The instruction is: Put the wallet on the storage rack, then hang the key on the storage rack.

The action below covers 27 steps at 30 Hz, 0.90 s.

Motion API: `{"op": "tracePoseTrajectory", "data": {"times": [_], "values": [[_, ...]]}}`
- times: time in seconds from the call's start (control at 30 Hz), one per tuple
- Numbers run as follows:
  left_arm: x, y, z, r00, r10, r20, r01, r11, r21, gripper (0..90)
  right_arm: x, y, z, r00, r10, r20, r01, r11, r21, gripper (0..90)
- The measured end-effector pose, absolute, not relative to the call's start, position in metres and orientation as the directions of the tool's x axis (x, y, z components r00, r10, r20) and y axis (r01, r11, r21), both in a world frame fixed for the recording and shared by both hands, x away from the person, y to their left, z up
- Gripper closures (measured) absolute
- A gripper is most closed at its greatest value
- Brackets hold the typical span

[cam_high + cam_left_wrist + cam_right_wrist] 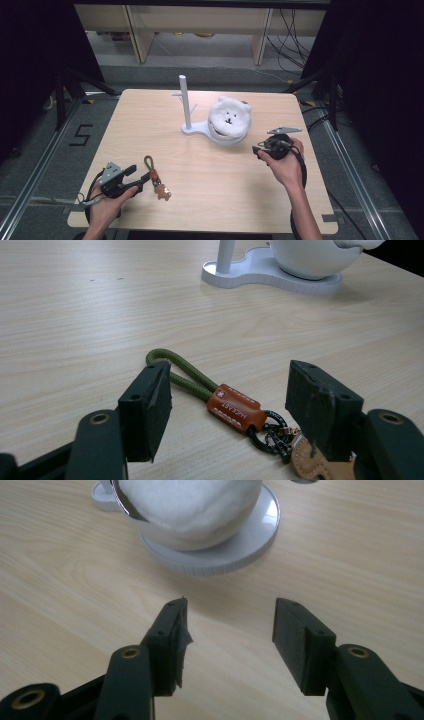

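Keychain position: the olive-green cord keychain with orange leather tab and tan charm (235, 407) is lying flat on the table, between the jaws of the left gripper (230, 410); the cord loop is passing just beside one pad, the black rings and charm are sitting near the other.
High view: the same keychain (155, 177) is lying just ahead of the left gripper (131, 176), near the table's front left.
Stand position: the white stand with upright post and round dish (200, 127) is sitting at mid-table, carrying a white plush bear-face hat (229, 117) on the dish.
Right gripper: the right gripper (230, 630) is pointing at the dish base (235, 555), apart from it, with bare wood between the jaws.
Surface: the light wooden table (210, 190) is standing on grey flooring, with pale shelving behind and dark drapes at both sides.
Left jaw state: standing wide apart, pads not pressing the keychain.
Right jaw state: standing wide apart, holding nothing, touching nothing.
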State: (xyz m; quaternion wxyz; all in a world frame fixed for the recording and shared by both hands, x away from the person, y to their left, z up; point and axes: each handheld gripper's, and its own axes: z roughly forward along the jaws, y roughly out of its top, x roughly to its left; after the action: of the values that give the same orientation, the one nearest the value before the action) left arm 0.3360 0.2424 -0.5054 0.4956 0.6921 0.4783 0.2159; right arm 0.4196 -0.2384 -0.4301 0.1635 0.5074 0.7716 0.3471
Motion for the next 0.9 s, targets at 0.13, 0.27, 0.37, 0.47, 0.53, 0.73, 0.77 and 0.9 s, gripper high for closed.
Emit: {"op": "tracePoseTrajectory", "data": {"times": [0.13, 0.27, 0.37, 0.47, 0.53, 0.73, 0.77, 0.9], "values": [[0.339, 0.242, -0.5, 0.449, 0.874, -0.187, 0.471, -0.054, 0.88, 34.4, 0.404, -0.246, -0.436, -0.393, 0.91, 0.129, 0.694, 0.202, 0.691, 49.4], [0.339, 0.24, -0.495, 0.429, 0.882, -0.196, 0.508, -0.056, 0.859, 35.7, 0.396, -0.252, -0.446, -0.389, 0.91, 0.144, 0.716, 0.2, 0.669, 49.4], [0.34, 0.238, -0.49, 0.408, 0.889, -0.208, 0.562, -0.066, 0.824, 36.9, 0.393, -0.255, -0.454, -0.402, 0.904, 0.148, 0.738, 0.224, 0.636, 49.5], [0.344, 0.234, -0.485, 0.401, 0.889, -0.221, 0.614, -0.081, 0.785, 37.9, 0.394, -0.256, -0.456, -0.403, 0.901, 0.161, 0.753, 0.227, 0.617, 49.6], [0.351, 0.23, -0.478, 0.392, 0.895, -0.212, 0.678, -0.125, 0.725, 38.4, 0.393, -0.26, -0.457, -0.415, 0.893, 0.174, 0.779, 0.25, 0.575, 49.2], [0.37, 0.217, -0.467, 0.328, 0.915, -0.236, 0.796, -0.134, 0.59, 38.5, 0.391, -0.266, -0.459, -0.413, 0.895, 0.171, 0.785, 0.254, 0.566, 48.7], [0.373, 0.215, -0.467, 0.318, 0.918, -0.238, 0.807, -0.13, 0.576, 38.3, 0.391, -0.266, -0.46, -0.409, 0.897, 0.17, 0.786, 0.251, 0.565, 48.7], [0.389, 0.207, -0.468, 0.283, 0.928, -0.244, 0.877, -0.147, 0.457, 37.7, 0.39, -0.264, -0.46, -0.408, 0.896, 0.173, 0.79, 0.252, 0.559, 48.2]]}}
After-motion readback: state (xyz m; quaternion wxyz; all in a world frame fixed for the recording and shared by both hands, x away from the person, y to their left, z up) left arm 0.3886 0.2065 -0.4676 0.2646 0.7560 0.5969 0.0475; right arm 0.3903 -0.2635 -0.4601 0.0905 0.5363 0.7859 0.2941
